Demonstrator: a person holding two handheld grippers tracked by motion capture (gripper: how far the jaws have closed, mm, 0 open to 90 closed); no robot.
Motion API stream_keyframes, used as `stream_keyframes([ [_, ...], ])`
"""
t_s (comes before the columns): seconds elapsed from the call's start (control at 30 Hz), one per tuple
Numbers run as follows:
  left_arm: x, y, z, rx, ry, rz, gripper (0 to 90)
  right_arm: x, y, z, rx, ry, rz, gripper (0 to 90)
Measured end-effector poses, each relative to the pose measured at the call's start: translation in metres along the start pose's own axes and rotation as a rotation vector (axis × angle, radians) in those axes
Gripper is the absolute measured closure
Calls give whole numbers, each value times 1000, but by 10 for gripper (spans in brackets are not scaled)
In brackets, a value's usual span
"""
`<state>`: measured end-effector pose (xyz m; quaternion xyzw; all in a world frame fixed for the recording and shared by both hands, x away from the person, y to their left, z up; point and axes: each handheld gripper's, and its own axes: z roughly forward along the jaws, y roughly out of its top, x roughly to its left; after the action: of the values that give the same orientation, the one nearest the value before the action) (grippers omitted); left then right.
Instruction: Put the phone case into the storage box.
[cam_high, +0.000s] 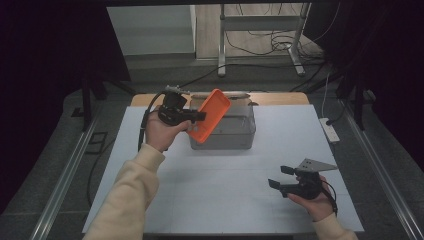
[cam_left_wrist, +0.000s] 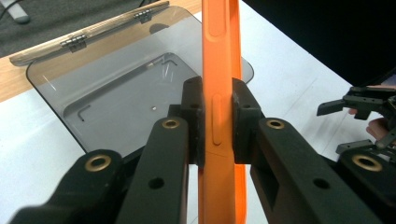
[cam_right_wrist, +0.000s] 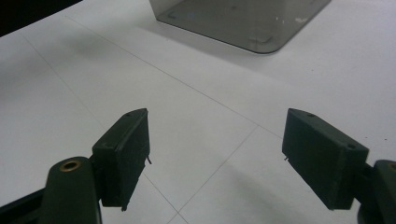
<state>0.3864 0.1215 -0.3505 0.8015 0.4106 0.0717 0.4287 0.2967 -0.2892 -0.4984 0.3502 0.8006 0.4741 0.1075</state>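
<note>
Worktop (cam_high: 225, 190): white sheet over a wooden top; bare in front of the person, scored with thin grid lines.
Smoked box (cam_high: 235, 131): clear grey plastic container standing at the far middle of the worktop, its hinged lid thrown back toward the far edge. Floor of the box looks empty but for a small speck, seen in the left gripper view (cam_left_wrist: 121, 98).
Orange tray (cam_high: 210, 115): flat orange plastic piece with a raised rim, held tilted above the near left corner of the box, clear of the worktop.
Left hand-held gripper (cam_high: 196, 116): closed edge-on across the tray's rim; both pads press the orange wall (cam_left_wrist: 218, 116). Grip appears firm.
Right hand-held gripper (cam_high: 280, 177): resting low at the near right of the worktop, well apart from the box, jaws spread wide with nothing between them (cam_right_wrist: 215, 154).
Step in hand: judged to be carrying the tray over the open box, either to set it in or having lifted it out; which cannot be told.
Next move: if loading, level the tray, line its corners with the box walls, lower, then release.
Risk: tray may catch on the box rim if lowered tilted.
</note>
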Motion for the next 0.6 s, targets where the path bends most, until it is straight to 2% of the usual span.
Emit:
stream_keyframes([
  [0.33, 6, 8, 9, 8, 39, -31, 795, -1, -1, 0, -4, -1, -2, 233],
  [0.6, 9, 10, 12, 3, 54, -37, 795, -1, -1, 0, 2, 3, -5, 232],
])
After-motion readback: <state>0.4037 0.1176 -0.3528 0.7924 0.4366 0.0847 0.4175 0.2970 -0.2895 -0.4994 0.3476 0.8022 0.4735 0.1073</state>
